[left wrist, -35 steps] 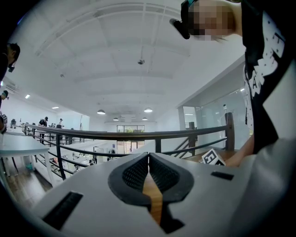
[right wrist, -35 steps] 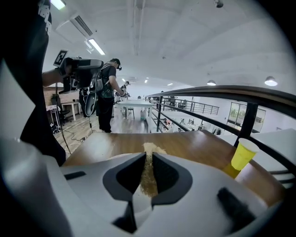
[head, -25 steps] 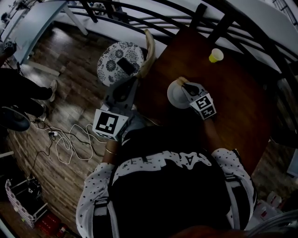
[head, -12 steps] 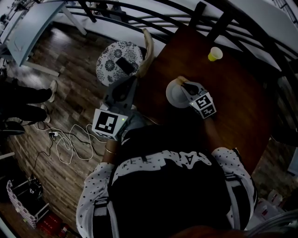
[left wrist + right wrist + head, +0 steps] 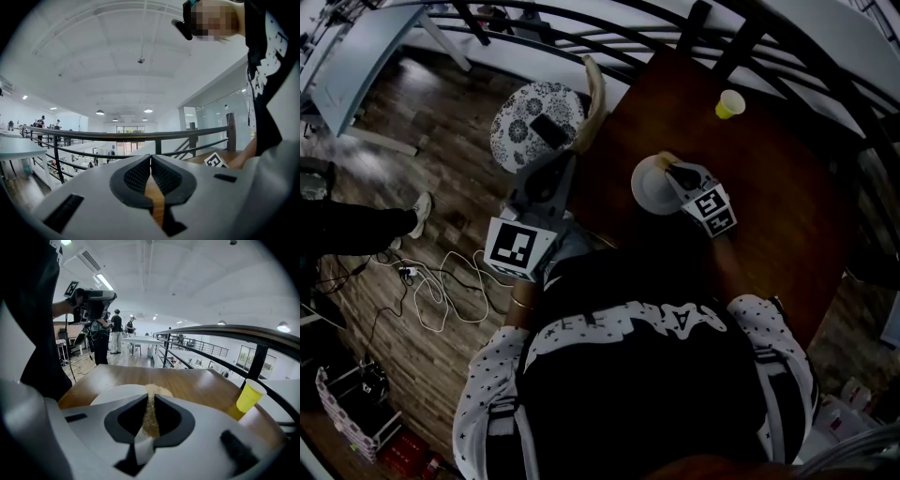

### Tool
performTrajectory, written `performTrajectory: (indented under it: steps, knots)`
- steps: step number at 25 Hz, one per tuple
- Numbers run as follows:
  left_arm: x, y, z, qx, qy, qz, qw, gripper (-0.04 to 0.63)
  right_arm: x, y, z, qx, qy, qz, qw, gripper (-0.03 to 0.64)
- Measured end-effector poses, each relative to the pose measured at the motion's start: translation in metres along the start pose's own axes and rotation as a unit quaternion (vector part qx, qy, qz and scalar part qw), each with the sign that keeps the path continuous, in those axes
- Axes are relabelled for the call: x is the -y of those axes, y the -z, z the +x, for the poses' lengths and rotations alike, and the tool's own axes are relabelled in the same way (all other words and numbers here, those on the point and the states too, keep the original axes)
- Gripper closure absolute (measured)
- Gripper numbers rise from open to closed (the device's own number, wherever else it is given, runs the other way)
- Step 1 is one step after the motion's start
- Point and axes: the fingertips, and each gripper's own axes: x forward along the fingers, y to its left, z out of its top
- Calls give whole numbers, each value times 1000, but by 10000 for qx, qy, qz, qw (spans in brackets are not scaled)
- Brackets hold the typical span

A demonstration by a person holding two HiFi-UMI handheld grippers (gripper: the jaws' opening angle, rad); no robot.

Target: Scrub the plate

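A white plate (image 5: 647, 192) lies on the dark brown table (image 5: 769, 216); in the right gripper view the plate (image 5: 110, 394) shows just past the jaws. My right gripper (image 5: 675, 174) is shut on a tan fibrous scrubber (image 5: 665, 161), whose end rests on the plate's far rim. That scrubber (image 5: 154, 391) pokes up between the right gripper (image 5: 151, 401) jaws. My left gripper (image 5: 573, 157) is off the table's left edge, pointing upward, shut on a long tan wooden strip (image 5: 594, 94). The strip (image 5: 156, 199) is seen thinly between the left gripper (image 5: 151, 161) jaws.
A yellow cup (image 5: 730, 104) stands at the table's far side, also the cup (image 5: 249, 396) right of the jaws. A round patterned stool (image 5: 525, 127) with a dark phone (image 5: 551, 131) sits left of the table. Black railing (image 5: 581, 42) runs behind. Cables (image 5: 441, 291) lie on the floor; a person's leg (image 5: 366, 225) is far left.
Both grippers hold about as before. The person on the floor at the far left has shifted, one leg now stretched toward the cables.
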Motion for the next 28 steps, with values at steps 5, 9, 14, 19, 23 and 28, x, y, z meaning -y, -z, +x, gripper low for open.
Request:
performTrajectory:
  steps: [5,9,14,19,23,28]
  knots:
    - [1,-1,1,6,35,-12,10000,580,1,3,-3,-35,28,15,10000,568]
    - [2,-1,2,13,58,-13,10000,580,1,6,-4,-64,45,13,10000,568]
    - [4,-1,1,16,84,-12,10000,580,-2,8,-6,-72,66,50,9999,568]
    - [5,-1,0,21,100,-4,9999,580,-2,10,-9,-87,108,72,9999,568]
    - [7,0,-2,21,115,3,9999,580,-5,14,-10,-105,126,78,9998,568]
    - [8,-1,-2,17,153,-7,9999,580,-7,14,-12,-124,150,108,9998,568]
